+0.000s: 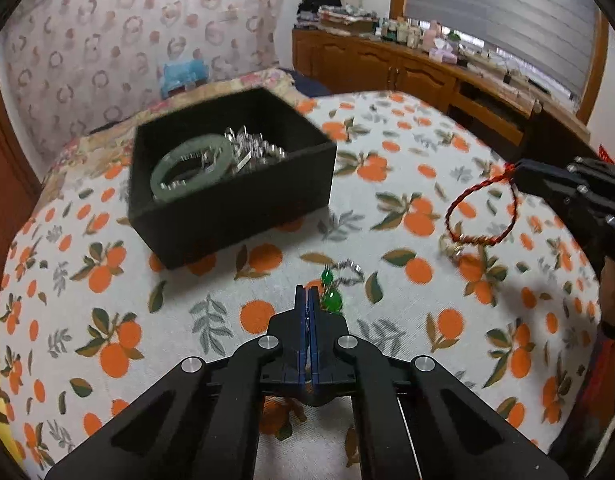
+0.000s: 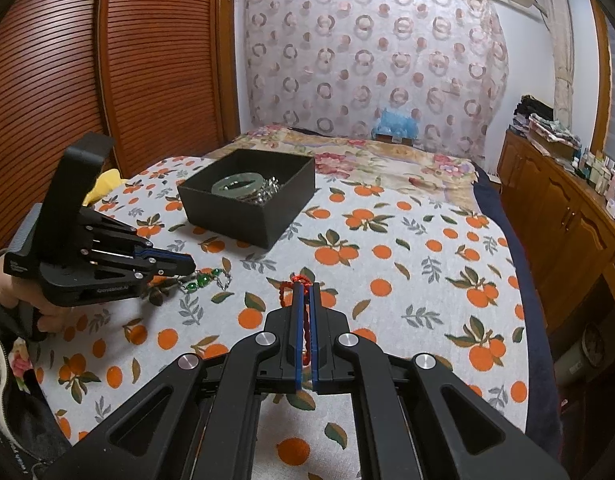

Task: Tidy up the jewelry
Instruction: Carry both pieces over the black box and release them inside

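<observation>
A black open box stands on the orange-print cloth and holds a pale green bangle and silver pieces. My left gripper is shut just above the cloth, right beside a silver bracelet with green stones; whether it pinches the bracelet I cannot tell. My right gripper is shut on a red braided cord bracelet, which hangs in a loop above the cloth to the right of the box.
A small charm dangles at the bottom of the red loop. The cloth covers a bed. A wooden sideboard with bottles runs along the right, a slatted wooden door on the left.
</observation>
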`<state>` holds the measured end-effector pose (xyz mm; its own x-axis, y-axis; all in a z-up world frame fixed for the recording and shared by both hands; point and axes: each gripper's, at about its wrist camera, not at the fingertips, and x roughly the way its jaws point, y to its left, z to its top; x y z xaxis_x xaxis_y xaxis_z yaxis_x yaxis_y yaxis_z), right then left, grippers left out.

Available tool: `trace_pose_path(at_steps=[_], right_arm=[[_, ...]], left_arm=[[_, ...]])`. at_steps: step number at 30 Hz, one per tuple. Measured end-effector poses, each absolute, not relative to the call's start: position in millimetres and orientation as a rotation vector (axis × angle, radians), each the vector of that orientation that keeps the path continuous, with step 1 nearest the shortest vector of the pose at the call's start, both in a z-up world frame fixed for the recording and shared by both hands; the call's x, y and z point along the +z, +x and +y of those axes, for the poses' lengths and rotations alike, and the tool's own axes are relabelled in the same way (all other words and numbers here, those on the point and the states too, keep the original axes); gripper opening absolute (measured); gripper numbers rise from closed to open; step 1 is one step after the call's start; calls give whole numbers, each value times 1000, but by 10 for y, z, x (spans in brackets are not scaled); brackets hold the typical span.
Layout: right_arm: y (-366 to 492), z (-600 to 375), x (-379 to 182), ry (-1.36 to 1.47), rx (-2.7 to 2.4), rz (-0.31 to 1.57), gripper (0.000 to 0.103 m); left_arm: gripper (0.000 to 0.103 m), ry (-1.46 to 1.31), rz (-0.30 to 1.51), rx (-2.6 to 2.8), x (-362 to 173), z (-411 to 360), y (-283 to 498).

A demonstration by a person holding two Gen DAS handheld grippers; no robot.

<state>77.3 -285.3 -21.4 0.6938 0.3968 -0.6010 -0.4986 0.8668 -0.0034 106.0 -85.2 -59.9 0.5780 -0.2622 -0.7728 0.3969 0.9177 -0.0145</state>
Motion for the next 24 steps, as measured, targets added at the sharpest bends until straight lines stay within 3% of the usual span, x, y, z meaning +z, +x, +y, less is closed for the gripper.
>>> trace_pose_path(at_steps=[24], right_arm=[[1296,-2320,506,-165,578,496,3]], left_arm=[[0,126,616,-325,606,-676,1354]])
